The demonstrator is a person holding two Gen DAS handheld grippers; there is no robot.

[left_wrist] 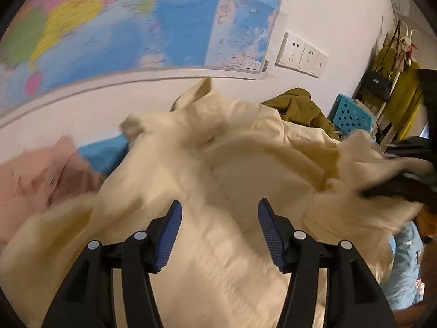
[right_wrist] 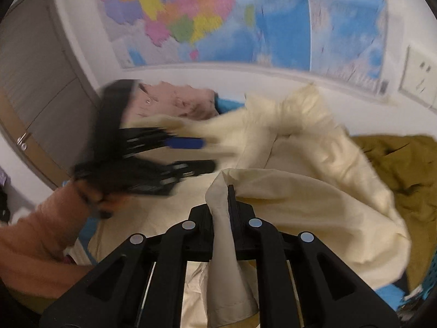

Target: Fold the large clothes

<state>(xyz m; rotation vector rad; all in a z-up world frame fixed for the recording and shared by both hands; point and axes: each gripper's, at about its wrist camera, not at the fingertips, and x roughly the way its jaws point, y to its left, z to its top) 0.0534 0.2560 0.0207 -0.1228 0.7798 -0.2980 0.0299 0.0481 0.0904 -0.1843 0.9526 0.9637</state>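
Cream cotton fills both views: the large garment (left_wrist: 207,164) lies crumpled in front of me, below the wall map (left_wrist: 136,22). My right claw (right_wrist: 228,205) is clamped on a fold of its edge. My left claw (left_wrist: 218,229) hangs spread wide above the cloth, gripping nothing. A pink garment (left_wrist: 35,180) lies to the left, an olive one (right_wrist: 404,164) to the right.
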